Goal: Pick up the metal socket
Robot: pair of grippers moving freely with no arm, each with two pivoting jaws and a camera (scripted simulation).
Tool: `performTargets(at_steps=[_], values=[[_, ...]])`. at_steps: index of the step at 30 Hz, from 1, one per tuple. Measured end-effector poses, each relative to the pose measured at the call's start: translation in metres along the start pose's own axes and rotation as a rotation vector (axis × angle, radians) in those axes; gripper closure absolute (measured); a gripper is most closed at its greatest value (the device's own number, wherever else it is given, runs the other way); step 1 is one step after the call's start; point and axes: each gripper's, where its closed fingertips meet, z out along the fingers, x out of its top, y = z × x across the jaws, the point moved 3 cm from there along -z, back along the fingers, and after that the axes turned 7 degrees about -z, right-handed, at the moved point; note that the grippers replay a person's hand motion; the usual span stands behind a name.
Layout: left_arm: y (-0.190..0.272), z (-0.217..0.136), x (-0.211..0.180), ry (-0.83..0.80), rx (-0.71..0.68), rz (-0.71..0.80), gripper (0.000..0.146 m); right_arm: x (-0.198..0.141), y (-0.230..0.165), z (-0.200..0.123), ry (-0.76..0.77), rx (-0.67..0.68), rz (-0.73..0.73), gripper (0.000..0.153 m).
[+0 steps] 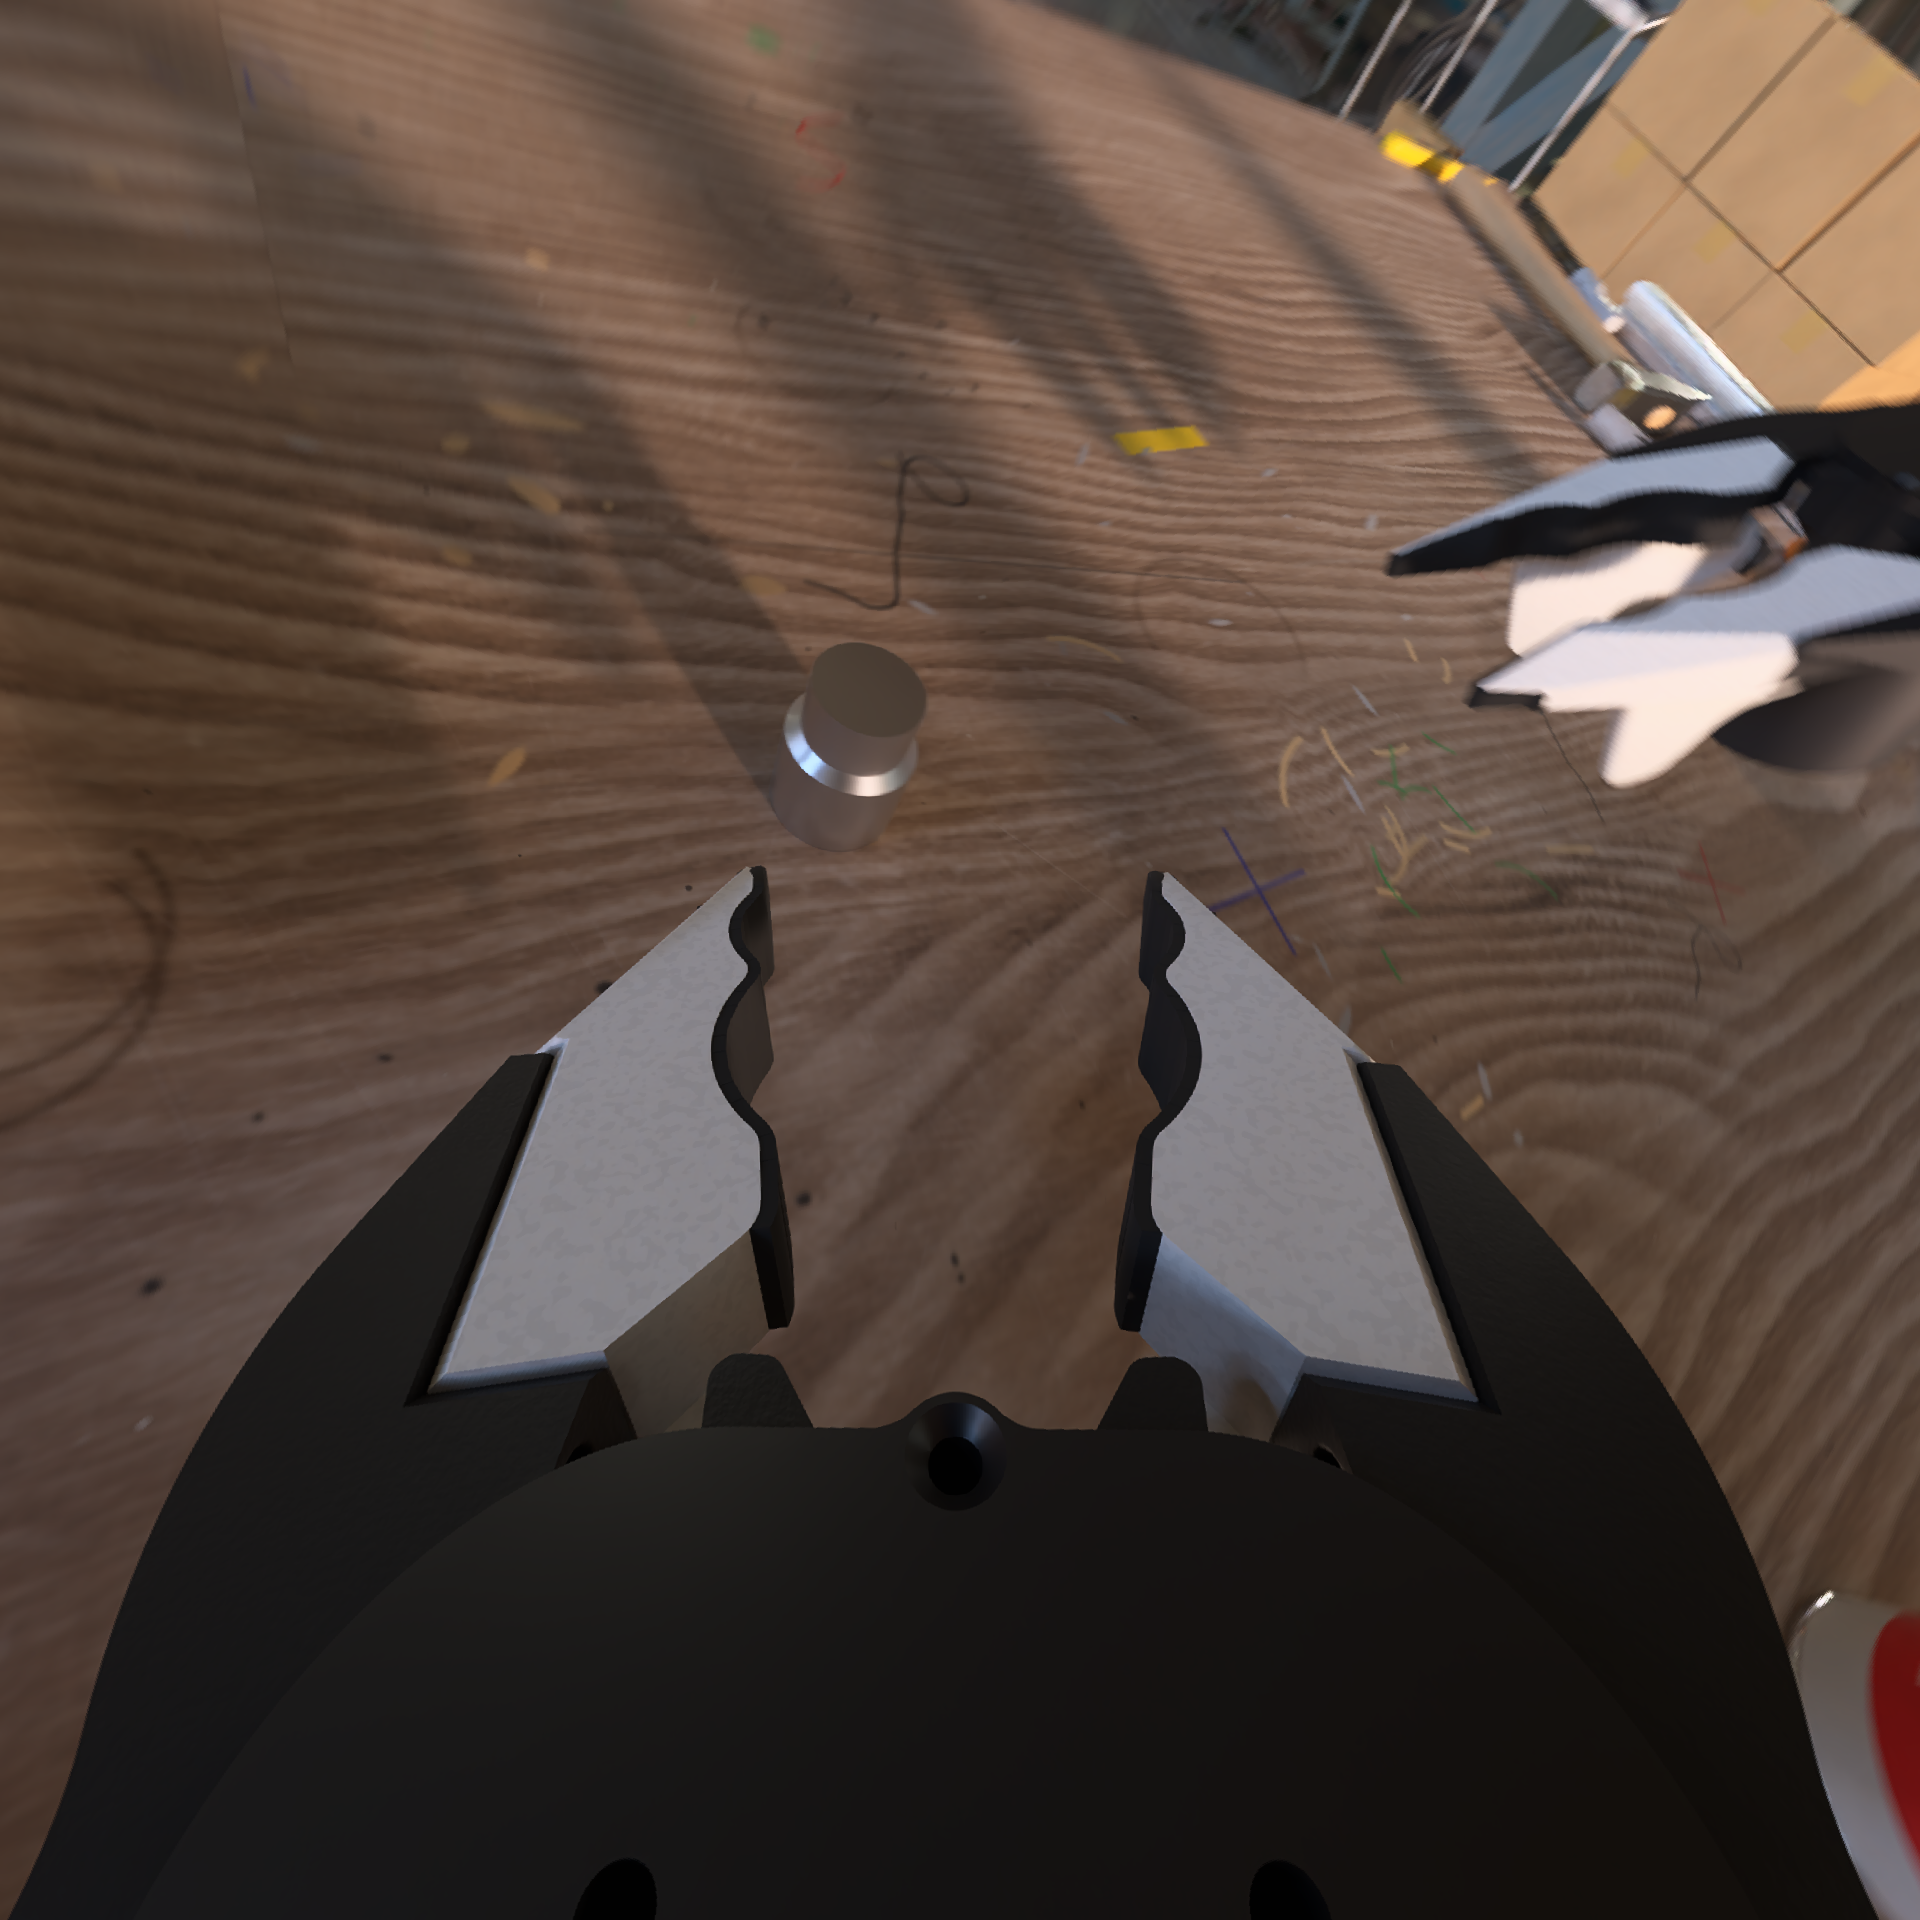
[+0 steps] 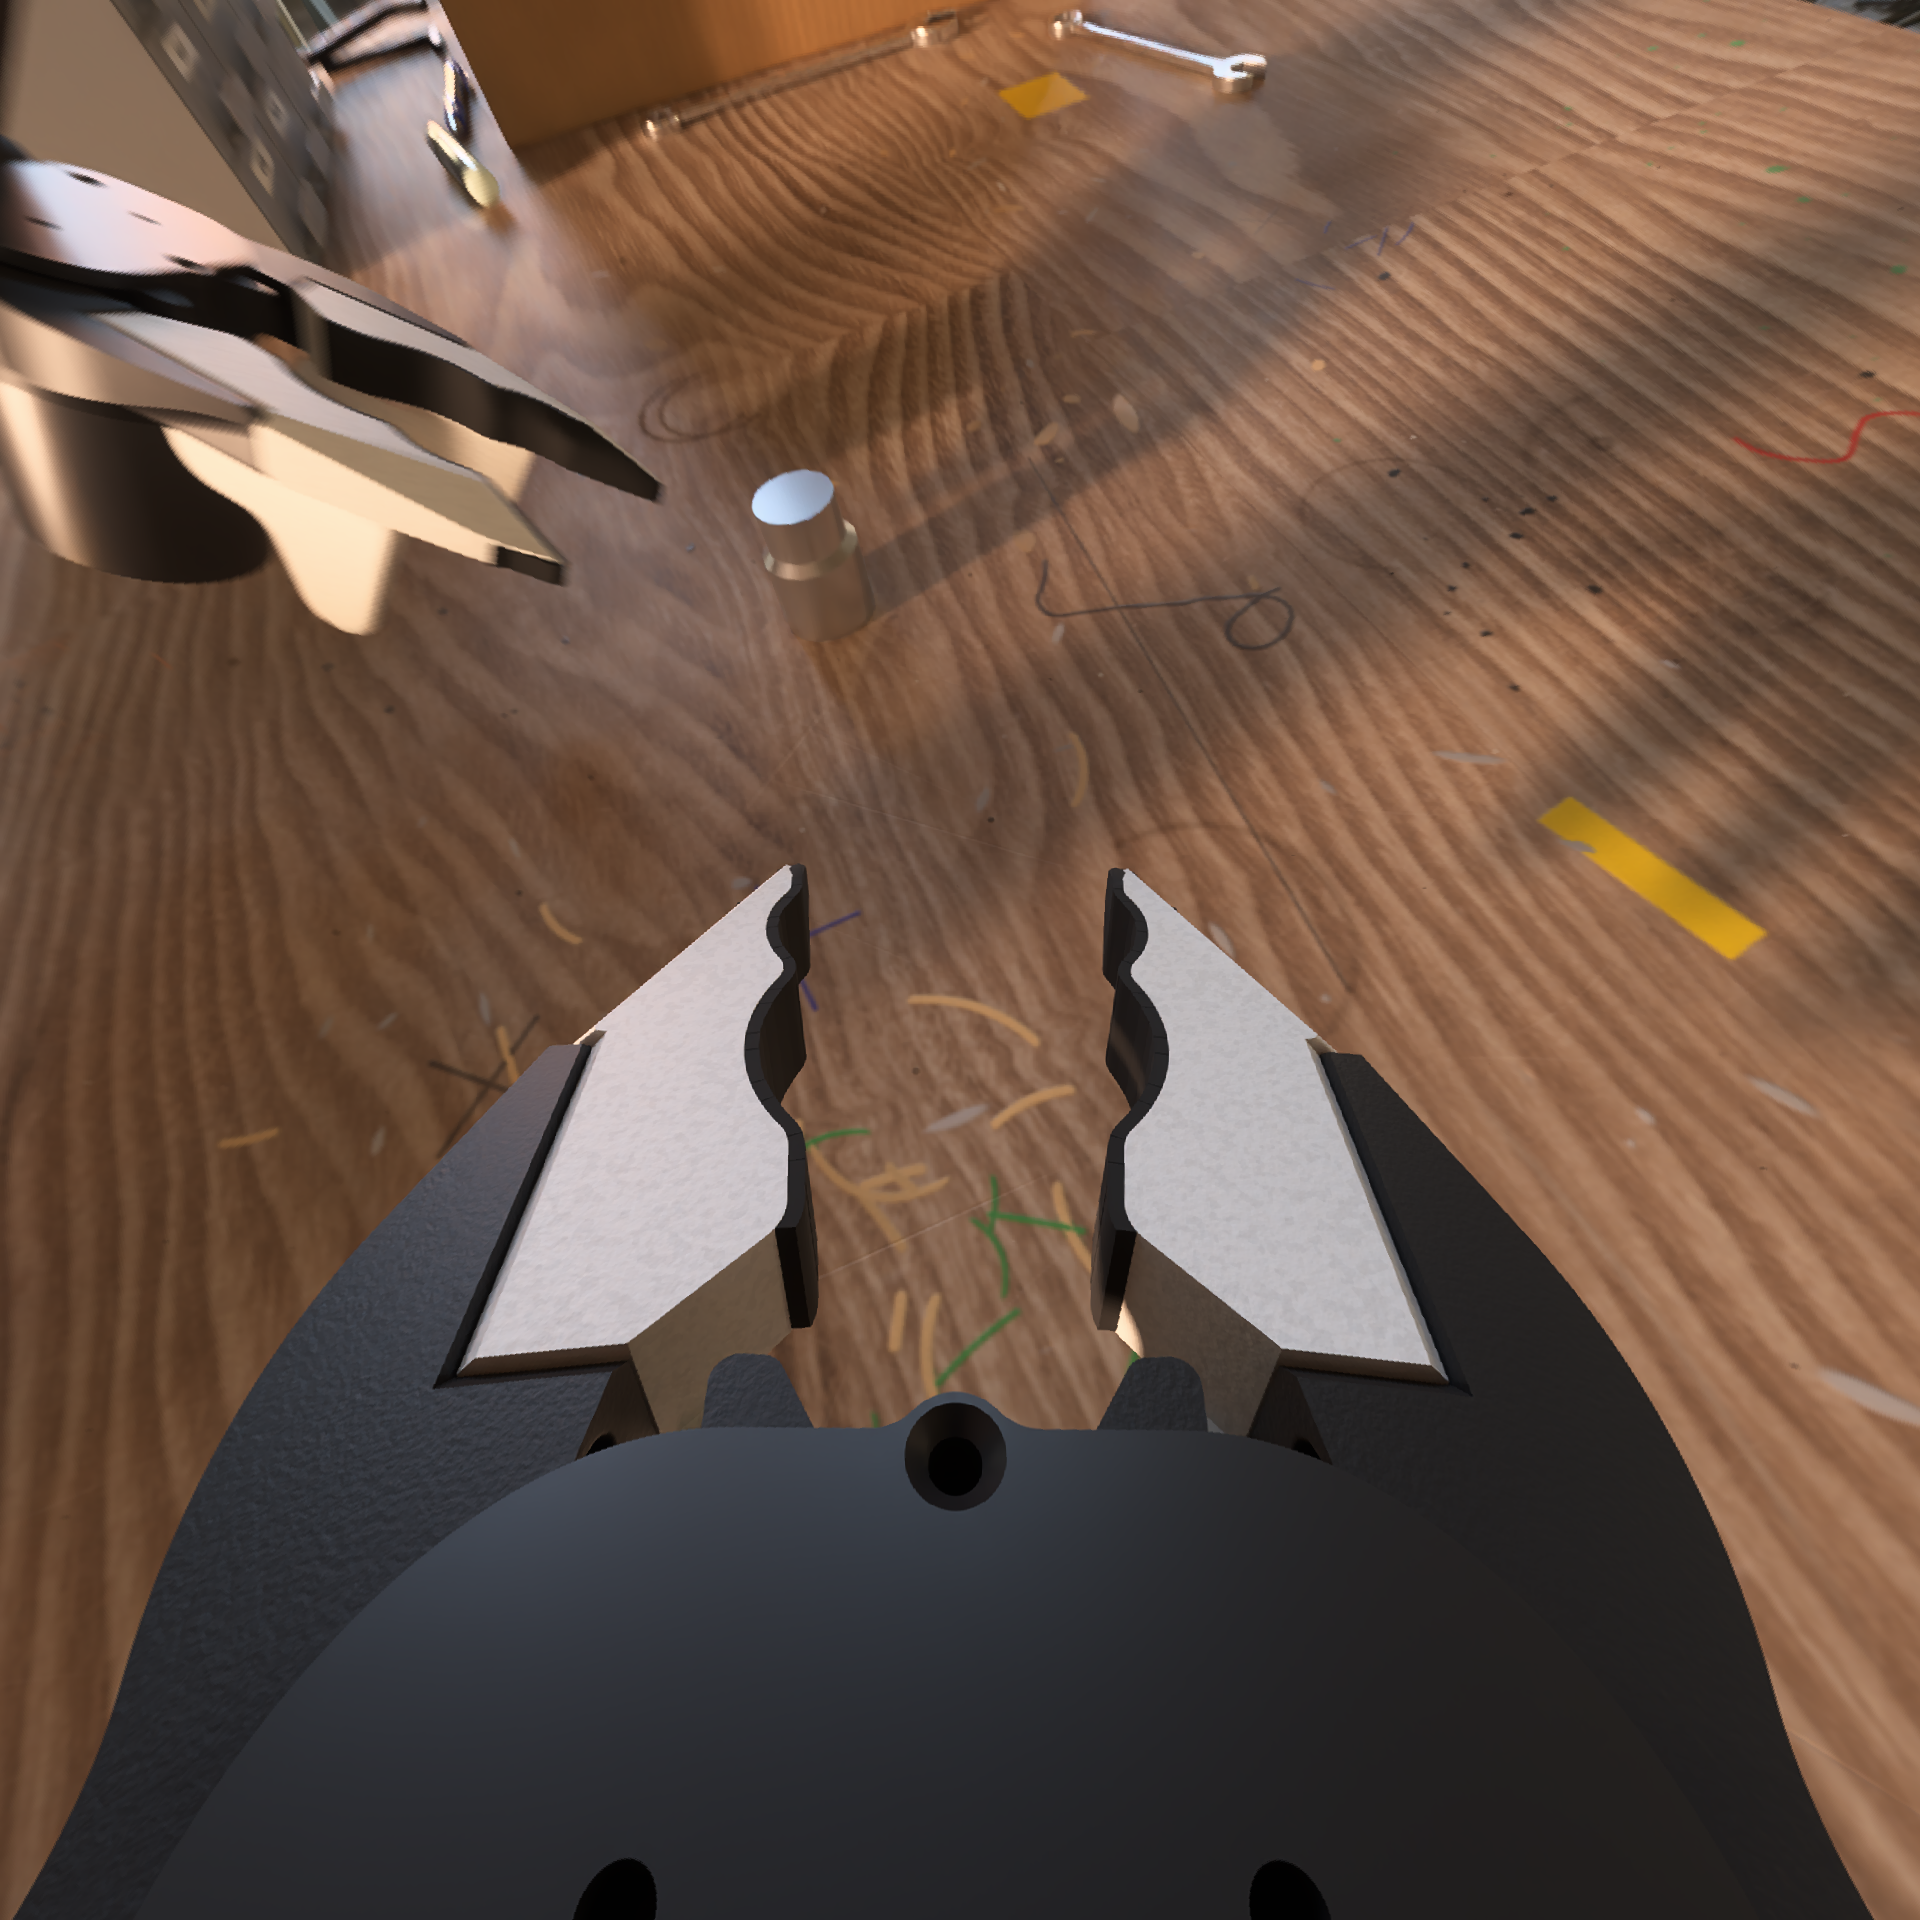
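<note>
My left gripper (image 1: 954, 878) hangs over the bench (image 1: 312, 623) with its jaws spread wide and nothing between them. Just past the tips, a little left of the gap, the socket (image 1: 850, 750) stands upright on the wood, a stepped metal cylinder with its narrower end up, touching neither finger. Beyond it a thin dark wire (image 1: 914, 530) curls on the bench, and farther on lies a scrap of yellow tape (image 1: 1162, 440). Off to the right my right gripper (image 1: 1455, 634) hovers well apart from the socket, jaws also parted and empty.

From my right gripper (image 2: 956, 873), coloured shavings (image 2: 935, 1195) litter the bench between and under the fingers. Farther ahead, slightly left, the socket (image 2: 810, 556) stands clear, with my left gripper (image 2: 608, 530) reaching in from the left, its tips near the socket but not on it. A yellow strip (image 2: 1652, 878) lies to the right. At the far edge are a wrench (image 2: 1158, 47) and a cardboard box (image 2: 644, 52).
</note>
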Motion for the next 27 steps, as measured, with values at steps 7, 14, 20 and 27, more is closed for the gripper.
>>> performTargets(at_steps=[7, 14, 20, 27], values=[[0.022, -0.019, -0.003, -0.015, 0.026, 0.347, 0.077, 0.000, 0.002, 0.007, -0.043, -0.040, -0.056, 0.096], [0.016, -0.007, -0.013, -0.079, 0.055, 0.419, 0.078, -0.002, 0.002, 0.006, -0.050, -0.043, -0.068, 0.096], [0.002, 0.004, 0.011, -0.111, 0.040, 0.409, 0.073, -0.008, 0.000, 0.006, -0.062, -0.034, -0.077, 0.096], [-0.010, 0.041, 0.052, -0.250, 0.039, 0.707, 0.073, -0.009, 0.005, 0.005, -0.065, -0.042, -0.072, 0.096]])
